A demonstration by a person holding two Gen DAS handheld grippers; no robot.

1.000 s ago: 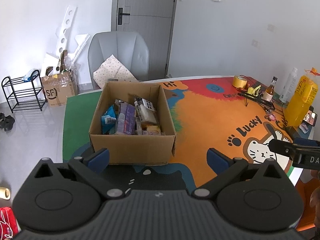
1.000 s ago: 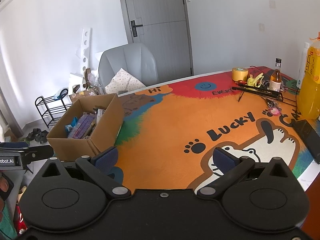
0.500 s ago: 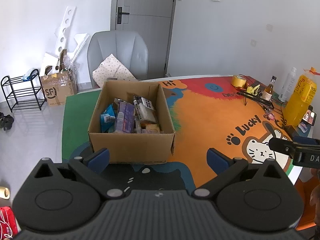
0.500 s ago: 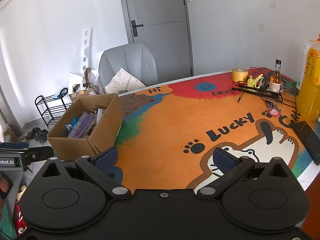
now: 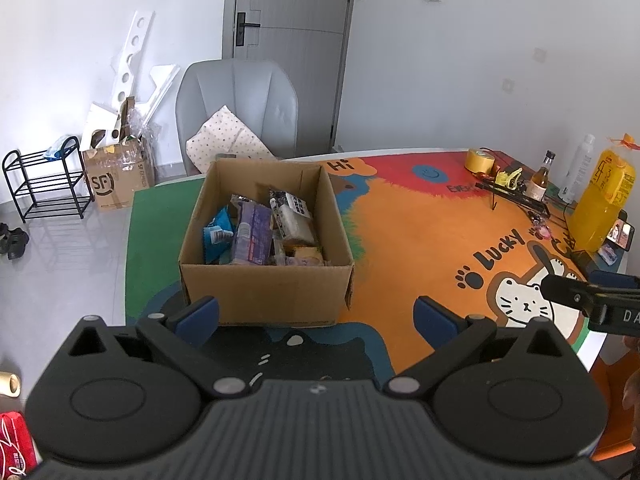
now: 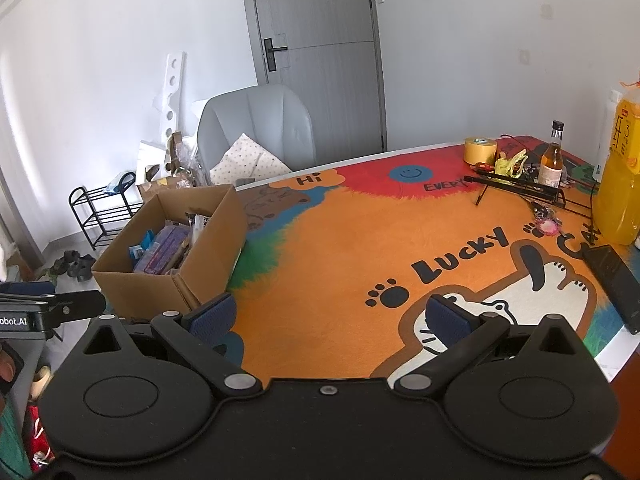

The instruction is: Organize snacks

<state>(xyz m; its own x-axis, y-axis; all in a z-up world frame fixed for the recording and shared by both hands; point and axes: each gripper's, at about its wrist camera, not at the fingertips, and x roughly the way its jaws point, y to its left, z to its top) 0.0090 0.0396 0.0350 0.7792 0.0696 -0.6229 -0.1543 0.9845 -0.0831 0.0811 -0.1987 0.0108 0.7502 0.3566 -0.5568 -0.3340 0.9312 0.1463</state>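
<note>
The left claw (image 5: 316, 316) hangs above the near edge of the worktop (image 5: 400, 240), its 2 blue-padded fingers (image 5: 198, 314) spread wide with nothing between them. Straight ahead of it sits the open cardboard box (image 5: 266, 292) on the green and dark part of the colourful mat, and the snacks (image 5: 256, 232) lie packed inside it — a blue packet at the left, a purple pack in the middle, pale wrapped pieces to the right. Against the frame from 1 second ago, the box sits a little lower and nearer in the left view, and more of the door and wall shows above it (a small shift of the camera; the box keeps its place on the mat).

The right claw (image 6: 330, 316) is likewise apart and empty, poised over the orange area near the paw print (image 6: 388, 298). Its view has barely changed. From there the box (image 6: 168, 248) is off to the left, well apart from the fingers.

At the far right of the worktop stand a roll of yellow tape (image 6: 480, 151), a small brown bottle (image 6: 553, 158) and a large yellow jug (image 6: 618, 184) — all where they were. A grey chair (image 5: 236, 108) with a dotted cushion stands behind the worktop.
</note>
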